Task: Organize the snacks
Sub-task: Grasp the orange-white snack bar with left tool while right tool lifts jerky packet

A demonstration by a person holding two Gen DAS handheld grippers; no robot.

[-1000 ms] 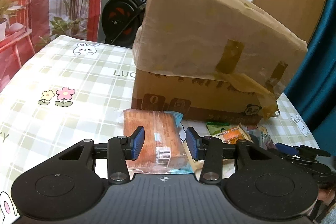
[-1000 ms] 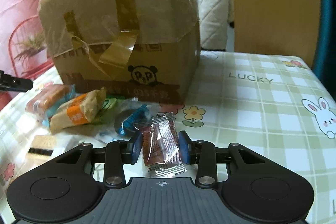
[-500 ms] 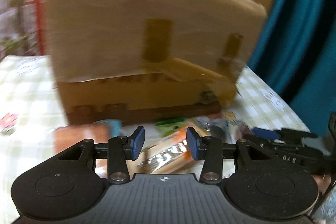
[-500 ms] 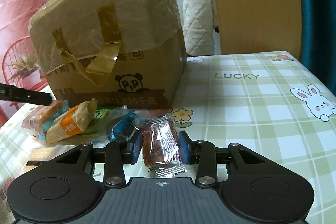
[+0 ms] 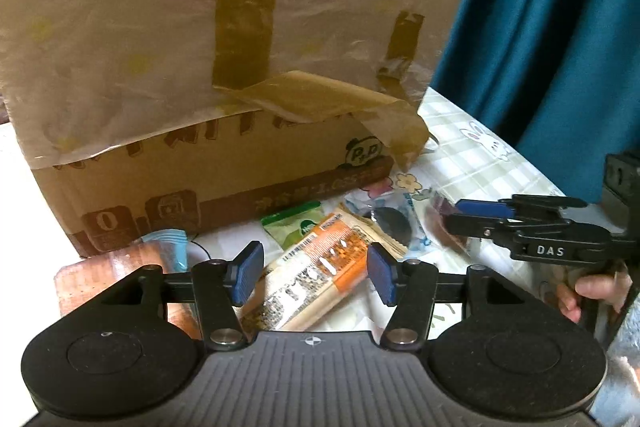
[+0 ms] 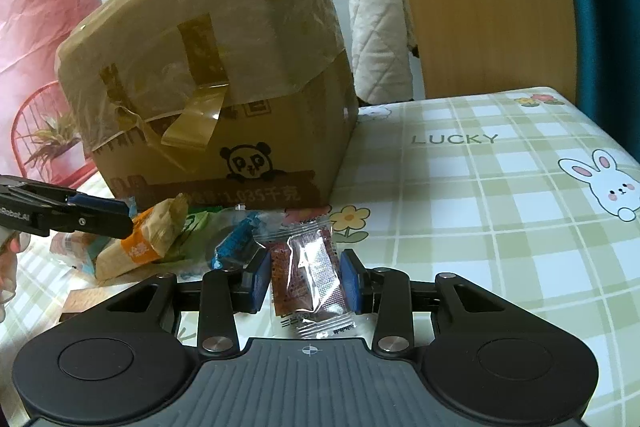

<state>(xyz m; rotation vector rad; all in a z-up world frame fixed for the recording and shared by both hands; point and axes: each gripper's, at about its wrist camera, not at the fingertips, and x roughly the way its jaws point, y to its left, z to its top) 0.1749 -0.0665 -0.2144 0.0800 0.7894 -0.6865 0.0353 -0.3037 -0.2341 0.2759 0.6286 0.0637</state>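
Between the spread blue pads of the left gripper (image 5: 314,277) an orange-and-tan snack packet (image 5: 316,273) is framed, untouched. A red clear-edged sachet (image 6: 306,275) is bracketed by the open right gripper (image 6: 306,283); beside it, checked tablecloth (image 6: 500,227) is seen up to the taped cardboard box (image 6: 224,99).

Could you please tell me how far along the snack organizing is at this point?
Nothing looks sorted yet. The snacks lie loose on the table in front of the cardboard box. The open left gripper brackets the orange packet, while the right gripper brackets the red sachet, apparently ungripped. The green packet and the others remain.
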